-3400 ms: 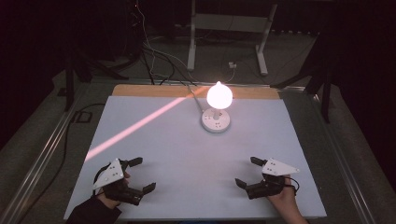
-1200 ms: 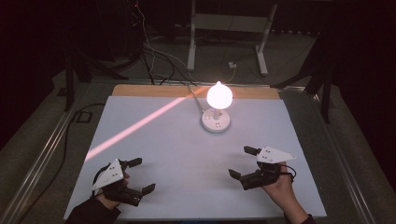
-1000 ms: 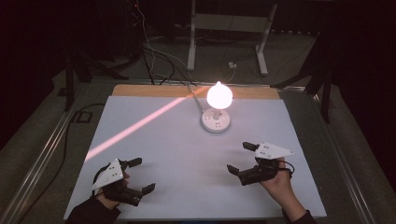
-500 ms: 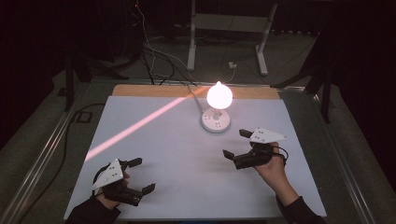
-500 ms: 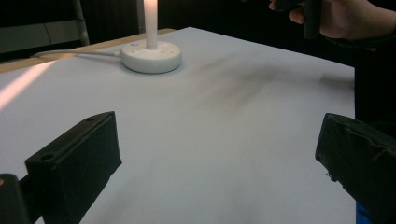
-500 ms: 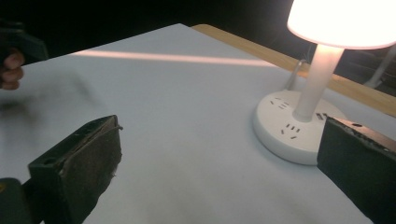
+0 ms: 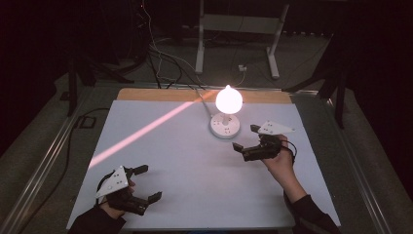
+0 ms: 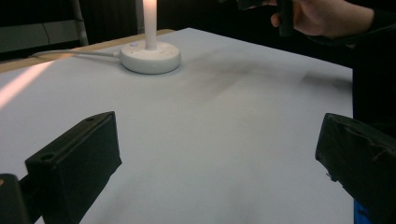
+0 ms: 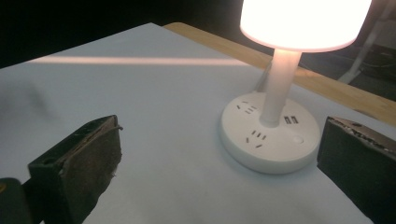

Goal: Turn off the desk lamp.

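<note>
Claws (image 7: 246, 137) wide apart, both empty

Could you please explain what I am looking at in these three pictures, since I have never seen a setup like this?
No robot is here: a person holds a two-jaw hand tool in each hand at a white table. The high view is taken from a fixed camera above the person's side. In it the left gripper rests near the table's front corner, and the right gripper is raised toward the lamp. The other two pictures come from cameras riding on the grippers, each looking out between its own two black jaws. Both pairs of jaws stand wide apart and hold nothing. The lamp is lit, with a glowing shade on a thin stem over a round white base that carries socket slots and a small button. A pale streak of light crosses the table.
</note>
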The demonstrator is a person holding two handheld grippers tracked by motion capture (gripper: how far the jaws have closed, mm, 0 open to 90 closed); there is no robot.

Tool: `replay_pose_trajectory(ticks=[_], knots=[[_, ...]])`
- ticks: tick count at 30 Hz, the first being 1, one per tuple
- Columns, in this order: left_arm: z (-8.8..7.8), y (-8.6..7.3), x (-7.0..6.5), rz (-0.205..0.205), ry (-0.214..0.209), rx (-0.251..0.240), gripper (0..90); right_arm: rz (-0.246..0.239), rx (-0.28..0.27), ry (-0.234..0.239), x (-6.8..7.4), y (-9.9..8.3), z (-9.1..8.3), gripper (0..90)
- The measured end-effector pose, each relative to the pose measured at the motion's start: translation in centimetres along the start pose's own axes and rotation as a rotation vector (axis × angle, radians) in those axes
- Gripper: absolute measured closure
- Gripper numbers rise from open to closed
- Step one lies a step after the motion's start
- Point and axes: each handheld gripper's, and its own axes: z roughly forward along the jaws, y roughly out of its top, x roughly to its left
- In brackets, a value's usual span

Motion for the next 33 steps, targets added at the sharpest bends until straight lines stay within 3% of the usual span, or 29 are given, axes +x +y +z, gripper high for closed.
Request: replay_pose_trajectory(ticks=[3,9,13,15,20,28,33], knots=[[0.0,0.0,0.0,0.002,0.000,0.003,0.6,-0.008,0.010,-0.022,-0.5,0.1,0.7,0.0],[0.0,0.0,0.0,0.003,-0.001,0.003,0.6,0.035,0.021,-0.042,-1.8,0.3,2.1,0.0],[0.0,0.0,0.0,0.000,0.000,0.000,0.6,0.010,0.043,-0.076,-2.5,0.3,3.1,0.0],[0.0,0.0,0.0,0.000,-0.002,0.001,0.6,0.039,0.045,-0.115,-2.9,0.3,3.7,0.0],[-0.1,0.0,0.0,0.000,0.002,0.000,0.6,0.077,0.038,-0.132,-3.8,-0.1,4.9,0.0],[0.0,0.0,0.0,0.000,0.001,0.000,0.6,0.143,0.014,-0.187,-5.2,-0.7,6.0,22.4],[-0.1,0.0,0.0,0.001,0.004,0.000,0.6,0.149,0.024,-0.257,-5.6,-1.1,6.5,36.6]])
